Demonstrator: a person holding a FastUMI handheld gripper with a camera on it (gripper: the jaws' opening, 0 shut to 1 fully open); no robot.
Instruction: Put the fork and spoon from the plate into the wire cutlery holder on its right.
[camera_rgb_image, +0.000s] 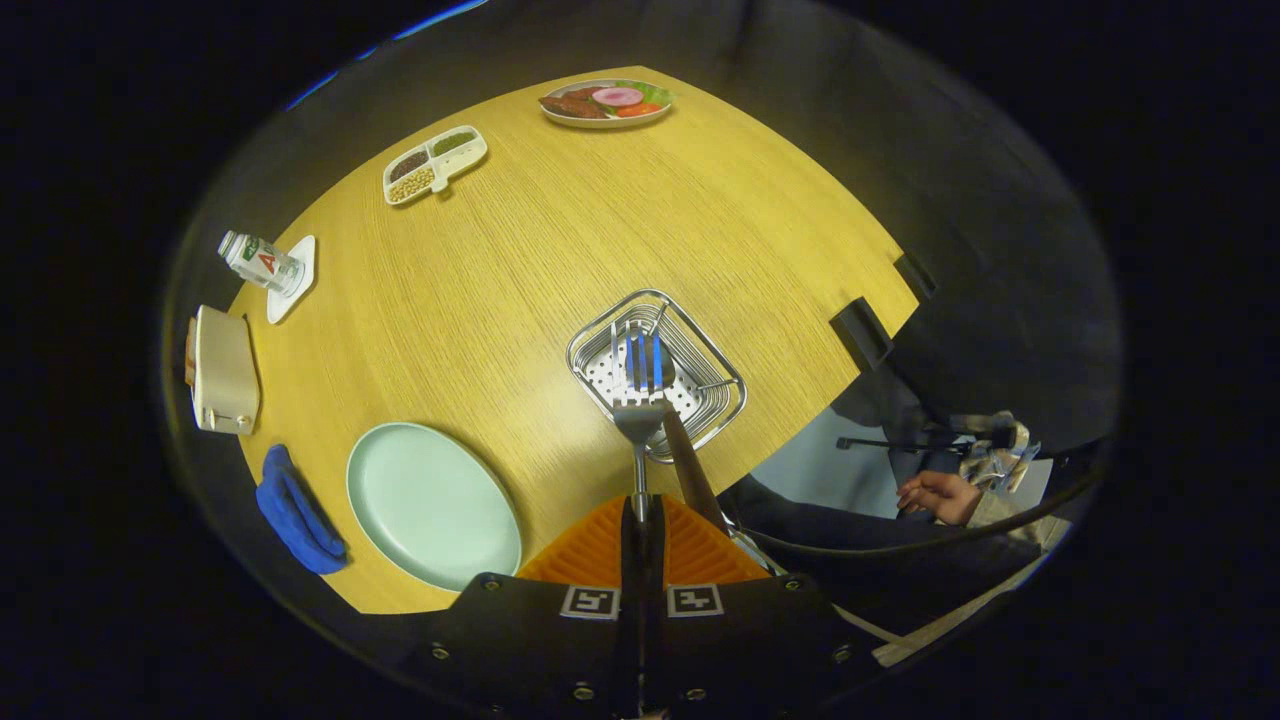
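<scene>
Gripper: the gripper (641, 515) hung above the table's near edge, its 2 fingers pressed together on the fork's handle.
Fork: the fork (637, 400) pointed tines-first toward 12 o'clock, its head over the holder's open top.
Holder: the holder (700, 345) stood just ahead of the fingers, at 2 o'clock from the plate; a blue shape showed inside it behind the tines, too unclear to name.
Spoon: a dark handle (690, 465) leaned out of the holder's near side toward the fingers; whether it was the spoon could not be told.
Plate: the plate (432, 503) lay bare at 10 o'clock from the fingers.
Cloth: a blue cloth (293, 513) lay at 9 o'clock from the plate, near it.
Far table: a bottle (260, 262), a 3-part tray (434, 163) and a food dish (606, 102) sat well beyond.
</scene>
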